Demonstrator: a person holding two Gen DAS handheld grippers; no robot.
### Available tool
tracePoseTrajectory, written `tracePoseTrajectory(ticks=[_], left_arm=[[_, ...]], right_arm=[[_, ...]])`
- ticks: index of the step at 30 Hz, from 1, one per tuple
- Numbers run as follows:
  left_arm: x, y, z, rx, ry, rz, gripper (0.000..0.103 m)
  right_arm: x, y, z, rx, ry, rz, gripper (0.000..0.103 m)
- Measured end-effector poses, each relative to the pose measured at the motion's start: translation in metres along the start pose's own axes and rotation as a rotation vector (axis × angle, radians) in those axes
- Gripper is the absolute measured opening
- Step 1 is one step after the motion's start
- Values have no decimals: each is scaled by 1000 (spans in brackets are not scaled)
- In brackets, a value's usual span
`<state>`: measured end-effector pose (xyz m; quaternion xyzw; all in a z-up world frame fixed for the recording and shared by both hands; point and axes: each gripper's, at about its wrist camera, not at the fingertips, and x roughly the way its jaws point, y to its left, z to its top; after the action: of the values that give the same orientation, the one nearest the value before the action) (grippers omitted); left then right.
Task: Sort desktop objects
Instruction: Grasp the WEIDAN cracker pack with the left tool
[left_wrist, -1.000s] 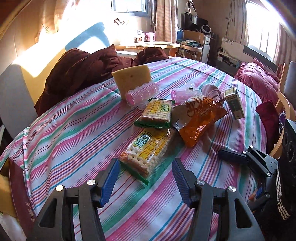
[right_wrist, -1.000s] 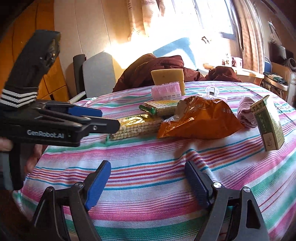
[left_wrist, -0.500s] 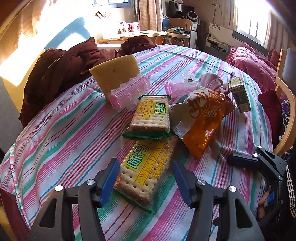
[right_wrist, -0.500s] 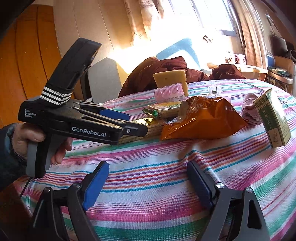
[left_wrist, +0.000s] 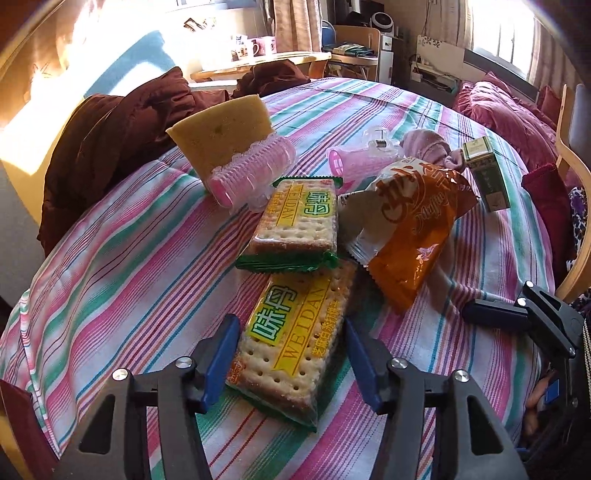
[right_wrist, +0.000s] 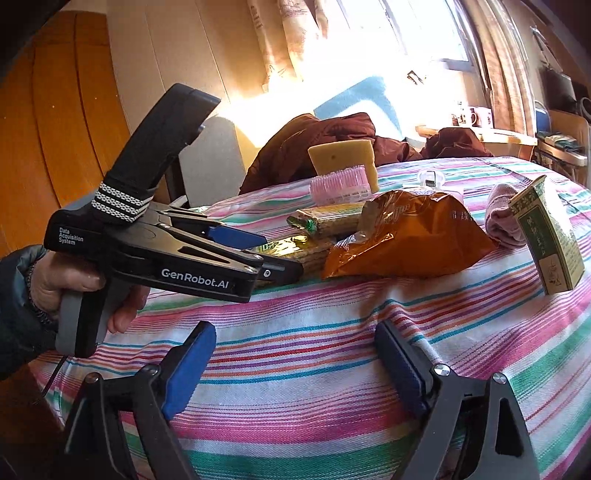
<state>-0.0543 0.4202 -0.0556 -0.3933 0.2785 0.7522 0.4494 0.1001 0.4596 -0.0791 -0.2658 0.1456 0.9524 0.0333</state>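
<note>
1. Striped cloth in pink, green and white covers the round table (left_wrist: 122, 266) I see through my left wrist camera, and the things to sort lie bunched near its middle.
2. My left gripper (left_wrist: 291, 354) has its blue-padded fingers spread wide, one on each side of the near cracker packet (left_wrist: 295, 343). I cannot tell whether the pads touch the wrapper.
3. A second cracker packet (left_wrist: 297, 225) lies just beyond, its green end overlapping the first. To its right sits an orange snack bag (left_wrist: 413, 236), and behind it a pink brush (left_wrist: 251, 173) leans against a yellow sponge (left_wrist: 221, 133).
4. Farther back I make out a pink tube (left_wrist: 351, 164), a pink cloth (left_wrist: 428, 146) and a green carton (left_wrist: 487, 173) standing tilted. One blue finger of the right gripper (left_wrist: 495, 314) pokes in from the right edge.
5. Through the right wrist camera, my right gripper (right_wrist: 291, 365) hangs open over bare striped cloth near the table edge, holding nothing.
6. To the left a hand (right_wrist: 70, 280) in a dark sleeve grips the handle of the left tool, whose fingers reach to the near cracker packet (right_wrist: 295, 251).
7. The orange bag (right_wrist: 410, 236) lies ahead, the green carton (right_wrist: 546, 236) to its right, the pink cloth (right_wrist: 506, 218) between them, and the brush and sponge stand behind.
</note>
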Motion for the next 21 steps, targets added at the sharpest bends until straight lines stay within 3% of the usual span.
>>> tracePoseTrajectory(ticks=[10,18,21], left_arm=[[-33,3,-48,-171,-42,78,56],[-69,-7,-104,-295,-140,152,56],[-74,-13,-115,-289,-175,193,56]], right_arm=[[1,4,0,-24,14,-26,90],[1,8,2,-35,32,-50,90],[-4,6,7,-18,49,-87,88]])
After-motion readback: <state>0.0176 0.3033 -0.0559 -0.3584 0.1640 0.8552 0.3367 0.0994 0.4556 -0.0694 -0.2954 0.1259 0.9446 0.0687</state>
